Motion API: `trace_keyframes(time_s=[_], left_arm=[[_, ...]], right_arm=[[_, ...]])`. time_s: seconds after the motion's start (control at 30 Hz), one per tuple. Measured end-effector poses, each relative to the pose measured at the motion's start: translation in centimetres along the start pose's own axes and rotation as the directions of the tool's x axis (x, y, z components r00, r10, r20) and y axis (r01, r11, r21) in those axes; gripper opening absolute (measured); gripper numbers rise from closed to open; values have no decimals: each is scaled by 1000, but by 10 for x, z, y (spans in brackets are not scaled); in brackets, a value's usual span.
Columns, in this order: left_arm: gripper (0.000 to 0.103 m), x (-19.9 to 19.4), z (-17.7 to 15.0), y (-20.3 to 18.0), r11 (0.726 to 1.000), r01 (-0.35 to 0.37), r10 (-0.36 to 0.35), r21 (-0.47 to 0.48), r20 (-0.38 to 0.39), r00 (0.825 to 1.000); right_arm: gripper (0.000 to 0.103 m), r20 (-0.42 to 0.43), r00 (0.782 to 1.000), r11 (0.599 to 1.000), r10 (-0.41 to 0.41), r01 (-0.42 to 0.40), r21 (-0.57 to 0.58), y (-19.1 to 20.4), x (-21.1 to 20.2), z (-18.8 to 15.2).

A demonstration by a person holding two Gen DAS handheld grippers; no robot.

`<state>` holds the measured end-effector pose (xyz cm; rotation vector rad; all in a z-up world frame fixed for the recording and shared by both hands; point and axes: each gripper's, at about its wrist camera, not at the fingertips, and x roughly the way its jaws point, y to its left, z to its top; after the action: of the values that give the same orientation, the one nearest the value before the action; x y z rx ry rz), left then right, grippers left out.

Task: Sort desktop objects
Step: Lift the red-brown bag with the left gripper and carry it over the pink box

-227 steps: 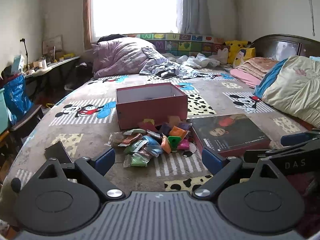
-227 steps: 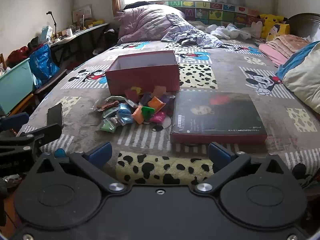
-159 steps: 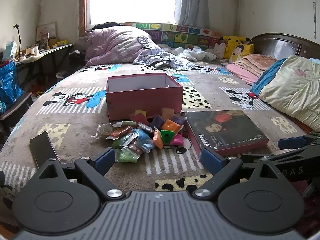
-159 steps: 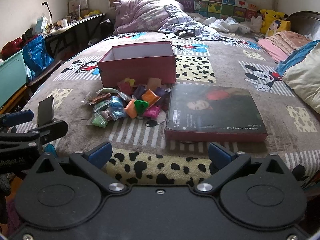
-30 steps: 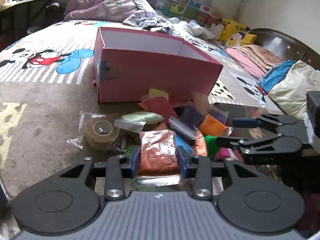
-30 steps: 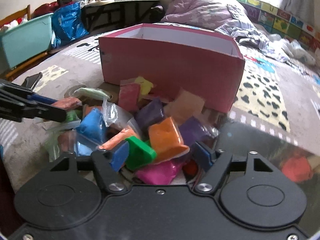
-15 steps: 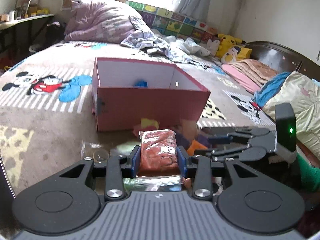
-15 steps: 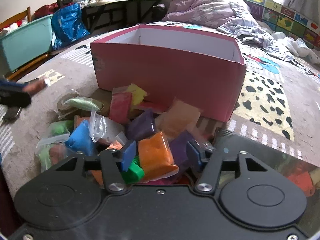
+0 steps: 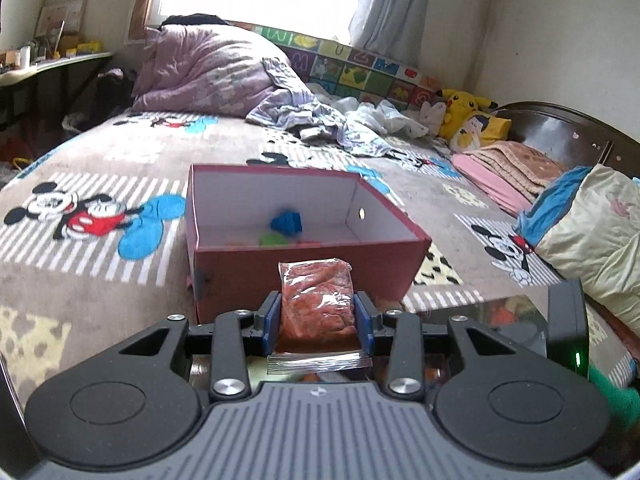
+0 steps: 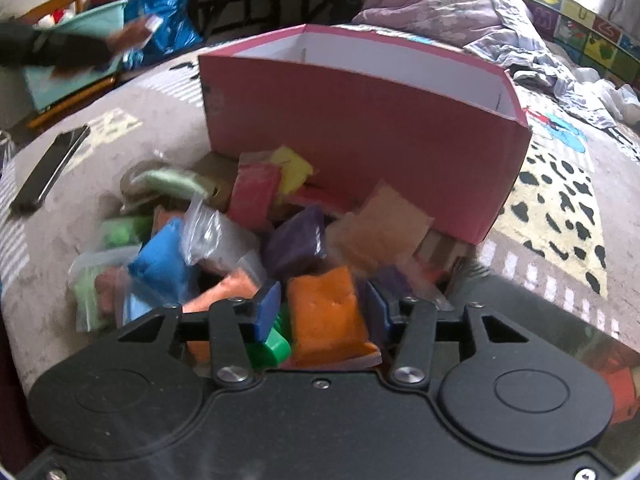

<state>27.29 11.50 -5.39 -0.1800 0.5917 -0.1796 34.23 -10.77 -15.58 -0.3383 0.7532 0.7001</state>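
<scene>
My left gripper (image 9: pixel 316 316) is shut on a clear bag of red-brown clay (image 9: pixel 316 300), held up in front of the pink box (image 9: pixel 232 272). A blue piece (image 9: pixel 286 222) and a green one (image 9: pixel 272 239) lie inside that box. In the right wrist view the left gripper (image 10: pixel 132 36) shows only as a dark blur at upper left. My right gripper (image 10: pixel 324 312) is low over the pile of clay bags in front of the pink box (image 10: pixel 360 120). Its jaws are closing around an orange bag (image 10: pixel 324 316), with a thin gap still on the left side.
Blue (image 10: pixel 160 256), purple (image 10: pixel 296 240), pink (image 10: pixel 252 196) and pale green (image 10: pixel 172 184) bags and a green block (image 10: pixel 272 346) crowd the pile. A phone (image 10: pixel 48 168) lies to the left on the bedspread. A glossy book (image 10: pixel 540 320) lies at right. Pillows and blankets line the far side.
The left gripper has risen from the pile with the red-brown bag to the height of the box wall. The right jaws have narrowed around the orange bag.
</scene>
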Motion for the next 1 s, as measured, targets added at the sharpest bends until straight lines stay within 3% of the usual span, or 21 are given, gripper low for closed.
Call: trace_keyframes(time_s=[0.27, 0.47, 0.67, 1.0], left_arm=[[37, 15, 15, -5, 999, -20, 20, 26, 7, 1000], [37, 27, 24, -2, 999, -40, 40, 29, 5, 999], [37, 37, 40, 1, 997, -57, 57, 51, 4, 998], [37, 58, 59, -5, 992, -65, 68, 111, -23, 997]], right_arm=[[47, -11, 997, 992, -74, 73, -104, 19, -7, -8], [47, 32, 992, 974, -126, 130, -183, 28, -9, -16], [47, 46, 974, 923, -222, 225, -313, 37, -3, -19], [46, 81, 966, 883, -244, 256, -394, 41, -3, -26]])
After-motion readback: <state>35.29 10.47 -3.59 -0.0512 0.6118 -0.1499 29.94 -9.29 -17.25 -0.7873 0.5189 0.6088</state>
